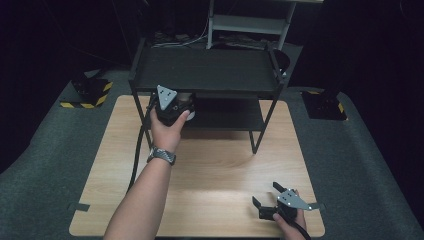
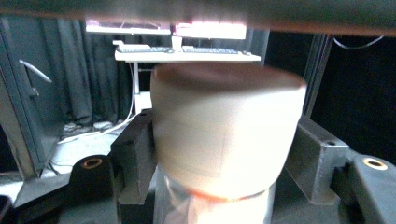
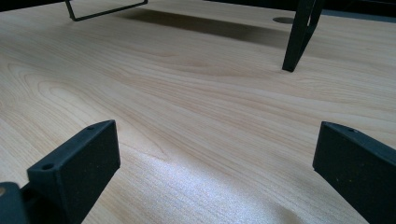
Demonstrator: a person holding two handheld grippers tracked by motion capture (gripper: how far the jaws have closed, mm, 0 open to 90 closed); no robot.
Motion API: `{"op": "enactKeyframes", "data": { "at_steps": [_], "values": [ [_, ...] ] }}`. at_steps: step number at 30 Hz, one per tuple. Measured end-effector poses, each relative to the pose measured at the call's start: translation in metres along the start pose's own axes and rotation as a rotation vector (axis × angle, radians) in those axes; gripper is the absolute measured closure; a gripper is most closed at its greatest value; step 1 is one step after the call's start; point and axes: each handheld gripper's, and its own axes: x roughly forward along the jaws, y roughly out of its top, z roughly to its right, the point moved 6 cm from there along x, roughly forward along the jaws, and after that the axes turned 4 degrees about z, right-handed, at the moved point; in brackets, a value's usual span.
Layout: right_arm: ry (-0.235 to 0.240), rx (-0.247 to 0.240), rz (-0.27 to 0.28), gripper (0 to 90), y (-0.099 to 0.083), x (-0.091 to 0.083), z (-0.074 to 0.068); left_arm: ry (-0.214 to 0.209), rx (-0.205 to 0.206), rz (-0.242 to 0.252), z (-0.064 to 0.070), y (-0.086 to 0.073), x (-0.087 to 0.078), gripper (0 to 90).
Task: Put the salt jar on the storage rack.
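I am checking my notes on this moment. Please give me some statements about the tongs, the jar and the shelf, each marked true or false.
1. The left tongs are shut on a jar with a pale lid. True.
2. The right tongs hold a jar. False: they are open and hold nothing, low over the wooden table.
3. The left tongs are at the black shelf rack. True: they reach in under its top shelf.
4. The right tongs are at the far edge of the table. False: they are near the front right corner.
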Motion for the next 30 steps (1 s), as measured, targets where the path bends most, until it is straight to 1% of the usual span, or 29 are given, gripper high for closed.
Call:
{"op": "enactKeyframes", "data": {
  "at_steps": [1,3,7,9,11,12,14,15,16,17,18,20,22,23,24,28,30],
  "values": [
    [0.0,0.0,0.0,0.4,0.0,0.0,0.0,-0.002,0.005,0.005,0.0,-0.001,-0.001,33.1],
    [0.0,0.0,-0.001,0.4,0.0,0.0,0.0,-0.006,-0.002,0.007,-0.001,-0.002,-0.001,33.2],
    [0.0,-0.001,0.0,0.4,0.0,0.0,0.0,-0.009,0.001,0.008,-0.002,0.0,-0.002,33.2],
    [0.0,0.0,-0.001,0.4,0.0,0.0,0.0,-0.011,-0.001,0.021,-0.002,0.001,-0.003,32.8],
    [0.0,-0.001,-0.001,0.4,0.0,0.0,0.0,-0.007,-0.008,0.025,-0.001,0.002,-0.004,25.2],
    [0.0,-0.001,-0.001,0.4,0.0,0.0,0.0,-0.005,-0.014,0.023,-0.001,0.003,-0.005,25.2],
    [-0.001,-0.001,-0.001,0.4,0.0,0.0,0.0,0.002,-0.007,0.019,0.001,0.004,-0.006,16.1],
    [-0.001,0.0,-0.001,0.4,0.0,0.0,0.0,0.015,0.003,0.019,0.003,0.005,-0.007,11.0],
    [-0.001,0.0,0.0,0.4,0.0,0.0,0.0,0.021,0.027,0.014,0.006,0.005,-0.009,4.7],
    [-0.001,0.0,0.0,0.4,0.0,0.0,0.0,0.021,0.027,0.014,0.006,0.005,-0.009,2.9],
    [-0.001,-0.003,-0.001,0.4,0.0,0.0,0.0,0.019,0.037,0.013,0.007,0.005,-0.01,2.9],
    [-0.002,-0.004,-0.002,0.4,0.0,0.0,0.0,0.007,0.045,0.016,0.008,0.005,-0.013,0.8],
    [-0.003,-0.004,-0.002,0.4,0.0,0.0,-0.001,-0.004,0.045,0.02,0.009,0.005,-0.017,0.8],
    [-0.003,-0.003,-0.003,0.4,0.0,0.0,-0.001,-0.02,0.046,0.021,0.01,0.005,-0.02,0.6],
    [-0.004,-0.004,-0.003,0.4,0.0,0.001,-0.001,-0.02,0.046,0.021,0.01,0.005,-0.02,0.6],
    [-0.005,-0.006,-0.004,0.4,0.0,0.001,-0.001,-0.045,0.055,0.018,0.01,0.003,-0.031,0.6],
    [-0.006,-0.006,-0.004,0.4,0.0,0.001,-0.001,-0.055,0.052,0.022,0.009,0.001,-0.037,0.6]
  ]
}}
